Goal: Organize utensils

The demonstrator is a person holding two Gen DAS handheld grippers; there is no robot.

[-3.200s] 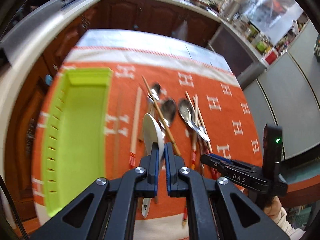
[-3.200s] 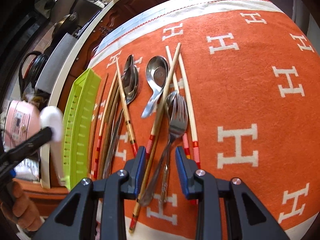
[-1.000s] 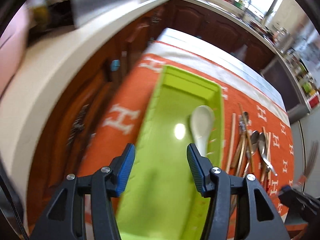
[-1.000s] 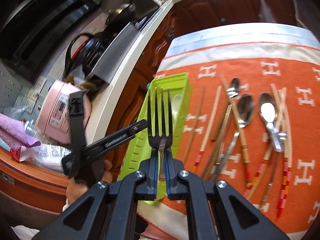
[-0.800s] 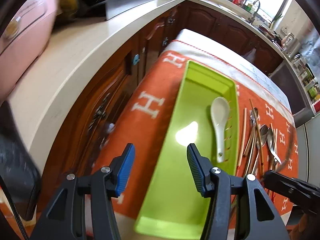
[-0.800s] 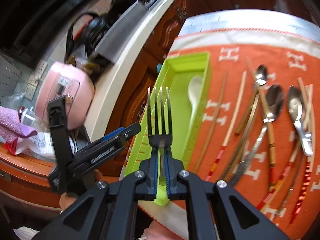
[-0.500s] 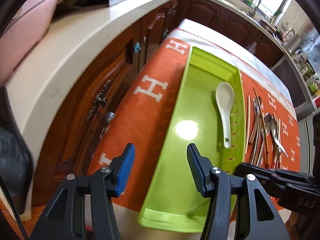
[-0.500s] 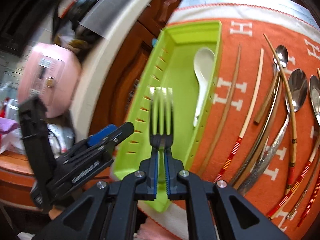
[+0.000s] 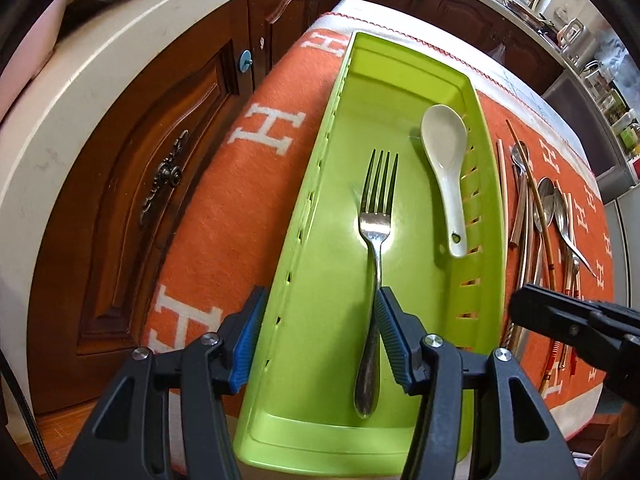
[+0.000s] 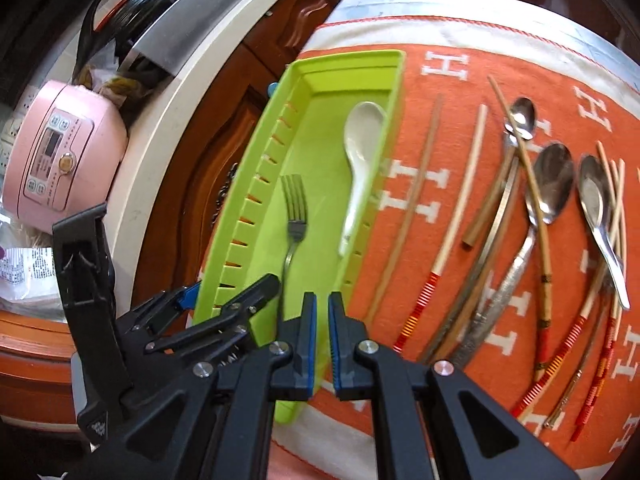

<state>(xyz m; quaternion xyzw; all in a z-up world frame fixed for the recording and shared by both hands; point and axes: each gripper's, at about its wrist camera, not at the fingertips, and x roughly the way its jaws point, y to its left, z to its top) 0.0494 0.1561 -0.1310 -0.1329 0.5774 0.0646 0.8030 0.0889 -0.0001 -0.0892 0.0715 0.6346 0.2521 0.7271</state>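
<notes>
A long lime-green utensil tray lies on an orange blanket patterned with white letter H shapes, which covers the tabletop. Inside the tray, a metal fork lies flat along the middle of the floor, tines pointing to the far end. Beside it, against the tray's right wall, rests a white ceramic soup spoon, bowl toward the far end. The two pieces do not touch.

The left gripper hangs over the near end of the tray with its blue-padded fingers standing moderately apart and holding nothing. In its own camera the fork's handle runs just beside the right finger; whether they touch cannot be told. The right gripper hovers over the tray's near right corner with its fingers drawn nearly together, only a thin gap between the pads, and nothing between them. In the right wrist view the left gripper shows at lower left.

To the right of the tray, loose on the blanket, lie the remaining utensils: several wooden chopsticks, some with red and orange banded ends, and three metal spoons of different sizes, crossing one another in a rough heap.

Left of the tabletop stands a dark wooden cabinet under a pale countertop, where a pink rice cooker sits.
</notes>
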